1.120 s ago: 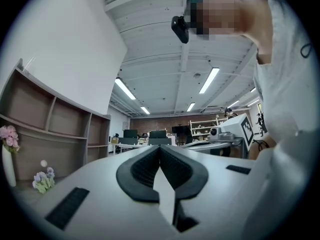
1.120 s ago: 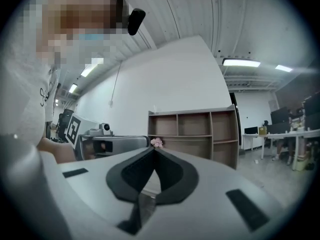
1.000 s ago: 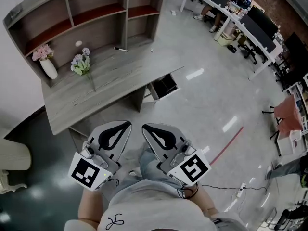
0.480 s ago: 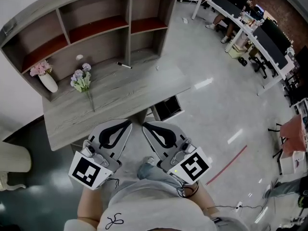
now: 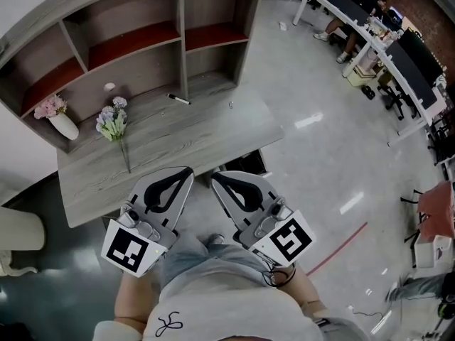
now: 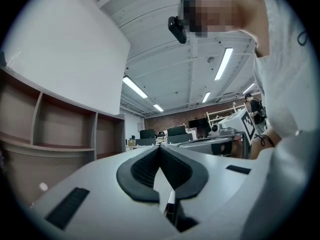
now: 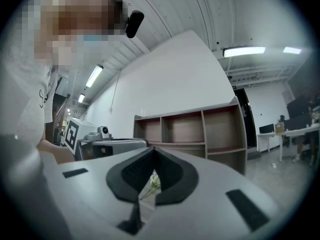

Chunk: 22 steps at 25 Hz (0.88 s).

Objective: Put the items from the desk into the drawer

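Observation:
A grey wooden desk (image 5: 213, 130) with a shelf unit at its back stands in front of me in the head view. On it lie a bunch of pale flowers (image 5: 112, 121), a white vase with pink flowers (image 5: 58, 121), a black pen (image 5: 179, 99), a small white ball (image 5: 109, 87) and a tiny item (image 5: 230, 105). An open drawer (image 5: 245, 163) shows under the desk's near edge. My left gripper (image 5: 188, 170) and right gripper (image 5: 214, 177) hang side by side near my body, both shut and empty. The jaws also meet tip to tip in the left gripper view (image 6: 160, 148) and the right gripper view (image 7: 152, 150).
Office desks with monitors and chairs (image 5: 398, 55) line the far right, with a person seated there. A red line (image 5: 341, 240) crosses the glossy floor. A pale chair (image 5: 18, 236) stands at the left edge. The shelf compartments (image 5: 135, 30) look bare.
The desk has come closer and now lies just ahead of the gripper tips; the drawer is partly hidden behind the right gripper. Both grippers stay shut in the same pose.

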Each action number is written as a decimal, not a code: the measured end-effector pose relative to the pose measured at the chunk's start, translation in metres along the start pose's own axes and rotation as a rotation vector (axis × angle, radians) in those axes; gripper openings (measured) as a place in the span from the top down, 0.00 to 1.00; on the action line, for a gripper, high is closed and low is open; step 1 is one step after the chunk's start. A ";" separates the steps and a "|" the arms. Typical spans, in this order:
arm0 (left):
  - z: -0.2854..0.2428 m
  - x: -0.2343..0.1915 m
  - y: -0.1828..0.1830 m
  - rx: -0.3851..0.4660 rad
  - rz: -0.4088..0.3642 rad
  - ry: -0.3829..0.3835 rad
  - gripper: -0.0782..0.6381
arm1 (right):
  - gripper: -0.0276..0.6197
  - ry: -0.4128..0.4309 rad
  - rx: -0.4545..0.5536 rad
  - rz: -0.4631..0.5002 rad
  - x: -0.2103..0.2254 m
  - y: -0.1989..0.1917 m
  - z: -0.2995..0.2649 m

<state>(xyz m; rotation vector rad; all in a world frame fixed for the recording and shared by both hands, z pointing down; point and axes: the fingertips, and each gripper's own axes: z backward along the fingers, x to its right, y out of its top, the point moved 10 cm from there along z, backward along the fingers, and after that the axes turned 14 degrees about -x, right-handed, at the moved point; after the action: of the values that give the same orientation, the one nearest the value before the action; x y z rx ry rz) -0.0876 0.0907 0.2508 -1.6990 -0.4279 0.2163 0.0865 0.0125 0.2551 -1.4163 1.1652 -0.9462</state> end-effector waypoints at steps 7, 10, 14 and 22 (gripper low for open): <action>-0.031 -0.036 -0.014 -0.049 -0.012 -0.019 0.88 | 0.95 -0.023 -0.019 -0.030 0.029 -0.010 -0.028; -0.049 -0.056 -0.014 -0.051 -0.027 -0.054 0.88 | 0.95 -0.061 -0.023 -0.033 0.044 -0.009 -0.042; -0.069 -0.091 -0.014 -0.049 -0.014 -0.095 0.88 | 0.95 -0.106 -0.042 -0.037 0.064 -0.005 -0.068; -0.101 -0.159 -0.019 -0.094 -0.037 -0.163 0.88 | 0.95 -0.147 -0.063 -0.068 0.105 -0.001 -0.135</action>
<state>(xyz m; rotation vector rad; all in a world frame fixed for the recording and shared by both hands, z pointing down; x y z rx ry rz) -0.1973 -0.0621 0.2718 -1.7705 -0.5974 0.3131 -0.0203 -0.1199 0.2743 -1.5577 1.0513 -0.8426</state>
